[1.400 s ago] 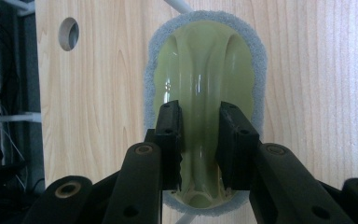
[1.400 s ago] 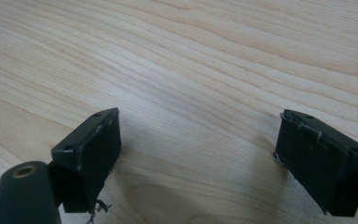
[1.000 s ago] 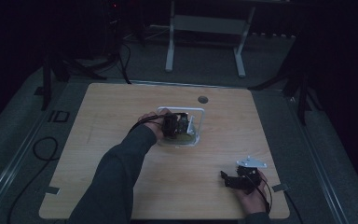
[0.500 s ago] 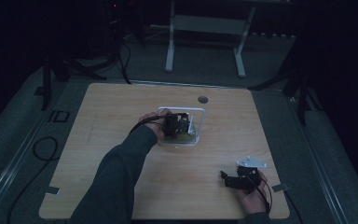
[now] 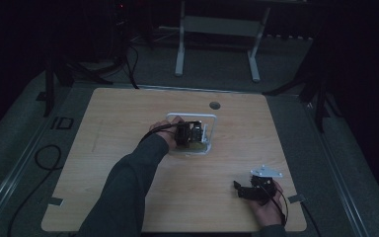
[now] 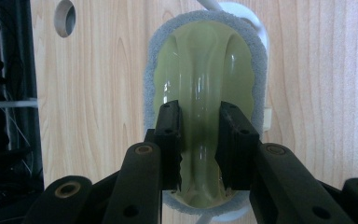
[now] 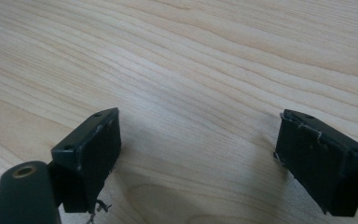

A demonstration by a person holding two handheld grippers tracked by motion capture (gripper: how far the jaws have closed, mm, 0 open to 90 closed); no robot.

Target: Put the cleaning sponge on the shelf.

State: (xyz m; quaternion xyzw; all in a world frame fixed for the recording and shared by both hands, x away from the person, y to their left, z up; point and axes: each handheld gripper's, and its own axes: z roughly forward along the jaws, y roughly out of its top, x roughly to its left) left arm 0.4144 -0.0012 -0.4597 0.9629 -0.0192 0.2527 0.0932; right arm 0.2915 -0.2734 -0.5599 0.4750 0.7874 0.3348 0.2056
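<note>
Dim light hangs over the room, and only the pale wooden table (image 5: 128, 123) stands out from the dark floor around it; a round cable hole (image 5: 214, 105) sits near its far edge, and white frame legs (image 5: 180, 49) rise beyond it. Near the table's middle lies a white rack (image 5: 212, 123), and on it rests a green scrubber (image 6: 205, 65) with a grey fuzzy rim and a raised ridge down its back. The left gripper (image 6: 199, 140) is clenched on that ridge, one black jaw pressed to each side of it, with the person's dark sleeve (image 5: 128, 182) reaching in from the near edge. Bare wood grain shows to both sides of the scrubber in the left gripper view, and black cables run along the table's side there.

Well apart, near the right front corner of the table, the right gripper (image 7: 196, 158) rests low over bare wood with its jaws spread wide and nothing between them; a strip of grey tape (image 5: 296, 199) lies just beside it.

Against the earlier frames, little differs: the left gripper stays clamped on the scrubber at the rack, and the right hand (image 5: 266, 210) has kept its place.
</note>
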